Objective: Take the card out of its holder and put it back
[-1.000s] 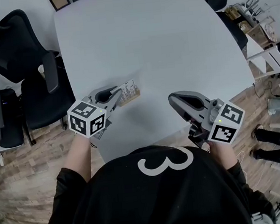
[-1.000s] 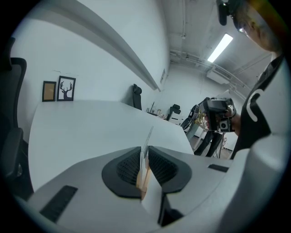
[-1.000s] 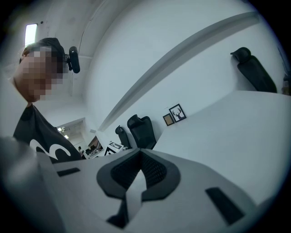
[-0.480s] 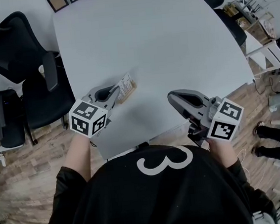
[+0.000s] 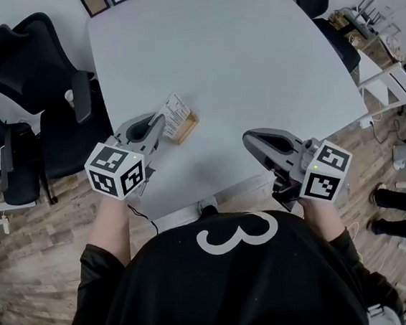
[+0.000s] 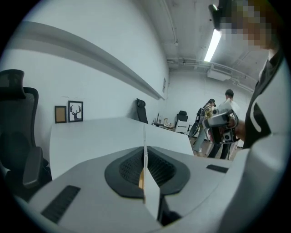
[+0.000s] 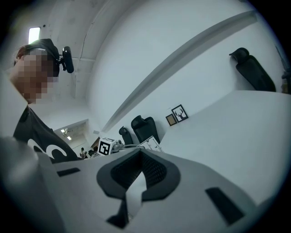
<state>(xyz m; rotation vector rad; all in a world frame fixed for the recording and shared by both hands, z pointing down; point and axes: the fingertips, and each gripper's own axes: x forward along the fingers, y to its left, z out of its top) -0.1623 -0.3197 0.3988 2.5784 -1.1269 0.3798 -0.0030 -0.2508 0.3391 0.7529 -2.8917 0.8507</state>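
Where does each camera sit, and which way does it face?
Head view: on the head, facing down at the table; torso, left gripper, right gripper show.
Left gripper view: along its jaws, shut on the card; torso at right.
Right gripper view: along its jaws, towards the left gripper; torso at left.
All show the card.

This room is bright all over. A long lamp (image 6: pixel 213 43) glows high up, to the right of the left gripper (image 6: pixel 144 157) jaws. Another lamp (image 7: pixel 34 34) shines high to the left of the right gripper (image 7: pixel 140 159) jaws. The white table (image 5: pixel 213 49) past the jaws looks pale, with only faint shadows. Both gripper views bulge like a fishbowl and go black at the corners. Close to the jaws, things look soft and fuzzy.
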